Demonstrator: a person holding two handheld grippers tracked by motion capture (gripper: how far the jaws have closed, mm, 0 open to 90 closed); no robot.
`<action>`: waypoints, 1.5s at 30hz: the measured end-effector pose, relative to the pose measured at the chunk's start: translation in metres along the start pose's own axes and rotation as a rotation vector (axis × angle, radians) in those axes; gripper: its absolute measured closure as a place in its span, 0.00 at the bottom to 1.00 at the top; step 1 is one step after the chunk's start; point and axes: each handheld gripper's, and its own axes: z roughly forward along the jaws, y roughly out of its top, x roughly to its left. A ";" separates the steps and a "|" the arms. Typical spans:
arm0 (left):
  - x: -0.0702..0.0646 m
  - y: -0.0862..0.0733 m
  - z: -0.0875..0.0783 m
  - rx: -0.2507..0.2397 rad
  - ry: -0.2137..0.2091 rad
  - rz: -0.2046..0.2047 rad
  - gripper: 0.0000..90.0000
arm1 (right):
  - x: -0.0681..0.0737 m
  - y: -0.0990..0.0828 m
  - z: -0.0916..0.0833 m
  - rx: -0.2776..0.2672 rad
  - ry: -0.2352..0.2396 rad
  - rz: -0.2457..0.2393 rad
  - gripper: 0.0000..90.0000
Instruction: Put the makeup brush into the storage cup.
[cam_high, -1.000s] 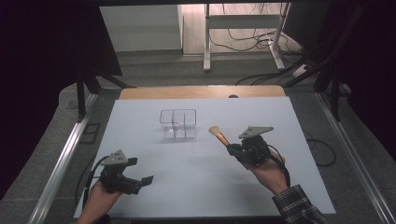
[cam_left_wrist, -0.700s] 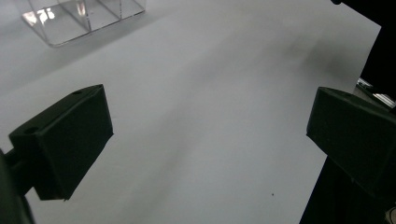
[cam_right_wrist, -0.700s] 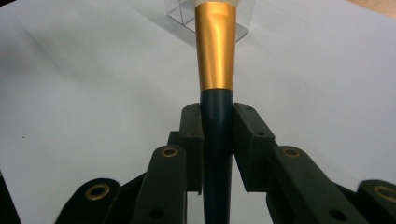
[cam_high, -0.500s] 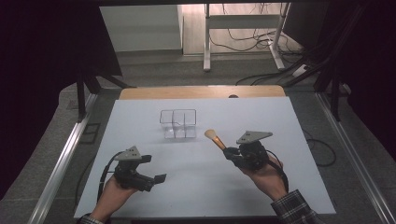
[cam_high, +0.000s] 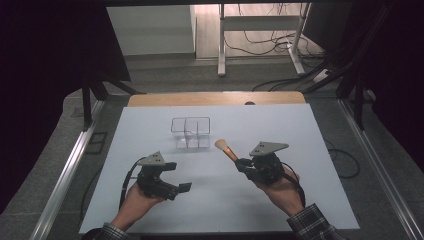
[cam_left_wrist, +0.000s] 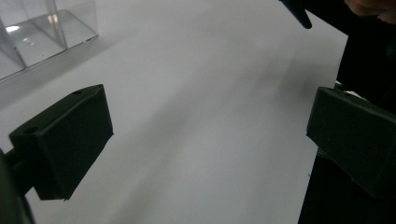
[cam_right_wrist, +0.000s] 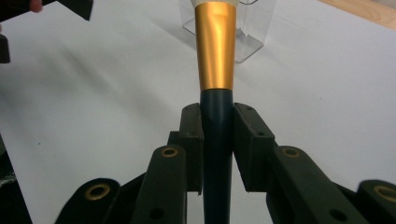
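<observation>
right tongs (cam_high: 243, 163) clamp makeup brush (cam_high: 226, 149) near clear organizer (cam_high: 190, 132); left tongs (cam_high: 178, 179) gape wide over table (cam_high: 320, 200).

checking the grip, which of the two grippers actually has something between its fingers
The right gripper: its fingers are shut on the dark handle of the makeup brush. The left gripper stands open above the white table.

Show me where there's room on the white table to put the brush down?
Lots of room. The white table is bare left of the clear box, bare between the two tongs, and bare along the right edge past the right tongs holding the brush. It's tightest between the box and the brush tip, which sit close together. The left tongs are open.
</observation>
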 end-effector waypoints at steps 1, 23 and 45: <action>0.000 0.001 0.002 -0.005 -0.012 -0.004 0.01 | 0.001 0.000 0.000 -0.001 0.002 -0.002 0.82; 0.001 0.026 0.035 -0.055 -0.173 -0.045 0.01 | 0.017 0.003 0.008 -0.034 0.020 -0.021 0.82; 0.004 0.041 0.053 -0.087 -0.262 -0.096 0.12 | 0.032 0.004 0.017 -0.057 0.053 -0.040 0.82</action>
